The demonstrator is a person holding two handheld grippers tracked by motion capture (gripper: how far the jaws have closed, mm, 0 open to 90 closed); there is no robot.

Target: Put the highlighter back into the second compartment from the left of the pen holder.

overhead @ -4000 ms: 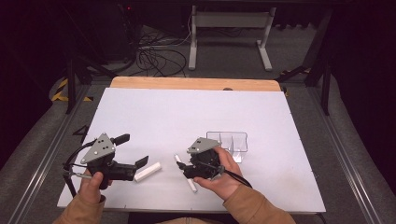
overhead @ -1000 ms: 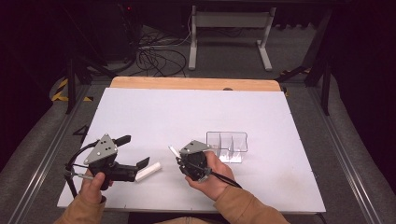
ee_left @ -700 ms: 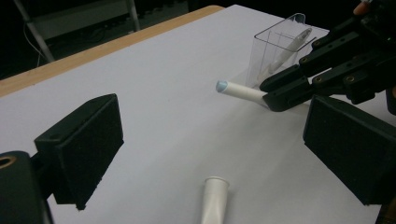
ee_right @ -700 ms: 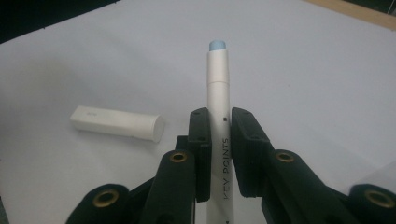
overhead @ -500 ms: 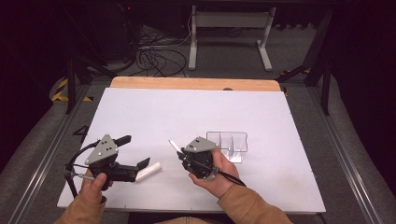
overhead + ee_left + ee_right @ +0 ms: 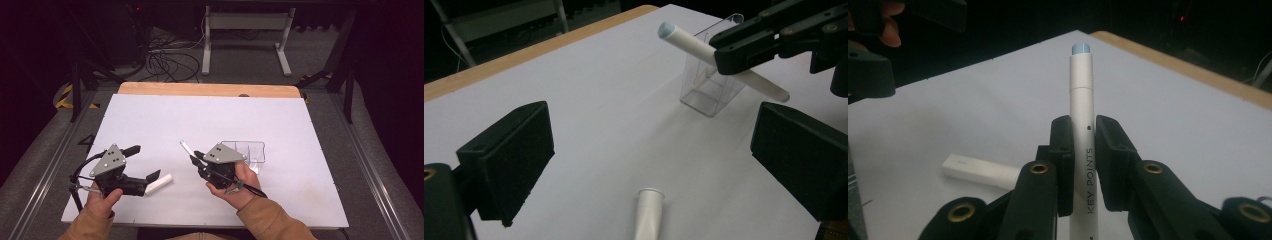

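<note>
A white table [image 6: 150, 120] carries a white cap [image 6: 159, 184] and a clear plastic holder [image 6: 250, 150].

Right gripper [image 6: 192, 156]: jaws clamped, raised off the table. Left gripper [image 6: 145, 165]: jaws wide apart, held low.

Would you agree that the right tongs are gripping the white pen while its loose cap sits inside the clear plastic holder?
Not quite: the cap is not inside the clear plastic holder. It lies on the white table by the left tongs, as the high view shows. The rest holds: the right tongs are shut on the white pen.
</note>
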